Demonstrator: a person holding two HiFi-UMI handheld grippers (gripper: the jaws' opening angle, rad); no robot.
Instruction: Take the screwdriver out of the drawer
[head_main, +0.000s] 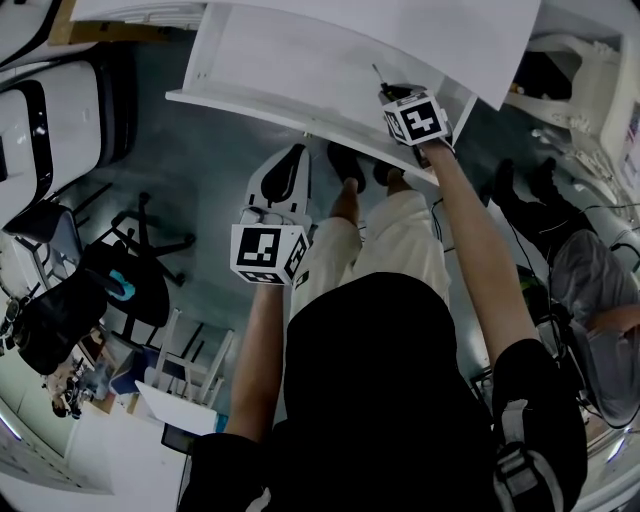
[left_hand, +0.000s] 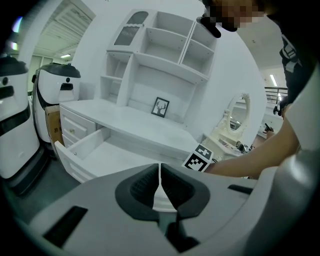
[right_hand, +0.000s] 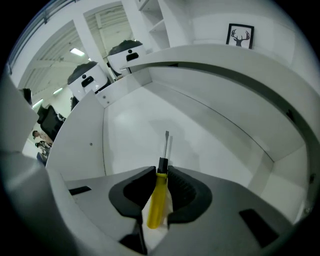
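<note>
- Right tool (right_hand: 160, 173) is clenched on the screwdriver (right_hand: 159, 185); the yellow handle is squeezed between the two dark pads.
- The screwdriver's long line is kept along the tool's own line. The handle end is back in the tool, and the thin metal tip is pointed out and down at the floor of the drawer (right_hand: 85, 140).
- The tip is seen close over the drawer floor, with its shadow right beside it. Whether it is touching cannot be told.
- Open white floor is seen all round the tip. The drawer's left wall is well apart from it, and the back wall is further off.
- The front edge of the surface (left_hand: 125, 117) is curved over the back part of the open drawer.
- In the head view, the right tool is seen at the drawer's front rim, near its right end.
- Out in front of the drawer, the left tool (left_hand: 160, 172) is shut tight with nothing held, well apart from the right tool.
</note>
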